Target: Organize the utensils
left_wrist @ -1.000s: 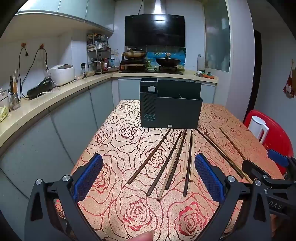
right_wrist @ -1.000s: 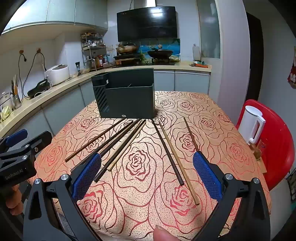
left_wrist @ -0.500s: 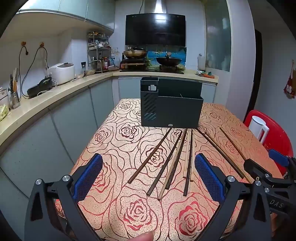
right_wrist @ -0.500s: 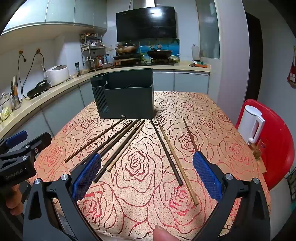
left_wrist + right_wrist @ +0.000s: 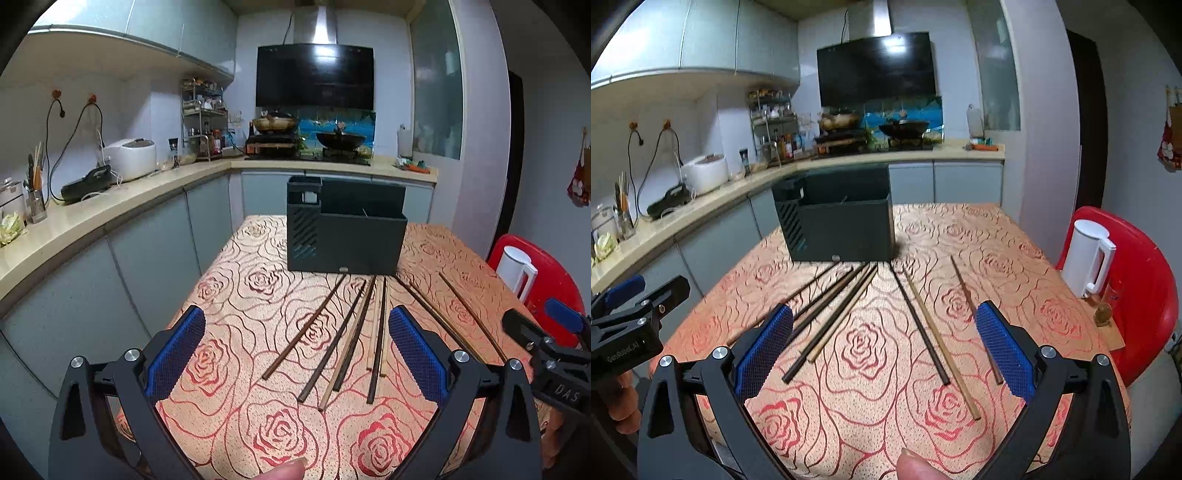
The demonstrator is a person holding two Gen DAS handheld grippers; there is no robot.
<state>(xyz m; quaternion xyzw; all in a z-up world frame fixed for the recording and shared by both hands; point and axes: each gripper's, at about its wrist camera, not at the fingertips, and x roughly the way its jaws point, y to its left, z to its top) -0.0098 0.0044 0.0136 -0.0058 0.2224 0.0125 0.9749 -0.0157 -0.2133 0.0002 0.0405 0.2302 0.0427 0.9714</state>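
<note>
chopsticks (image 5: 343, 332) lie loose on the table (image 5: 258, 406), fanned out, long axes running near-to-far, far tips pointing at the dark utensil holder (image 5: 347, 236) at the far end. three more (image 5: 934, 325) lie apart on the right. left claw (image 5: 295, 354) and right claw (image 5: 884, 350) both spread wide, empty, above the near ends.

Several long chopsticks (image 5: 354, 328), dark and light wood, lie fanned flat on the table before the upright dark organizer box (image 5: 347, 236).
</note>
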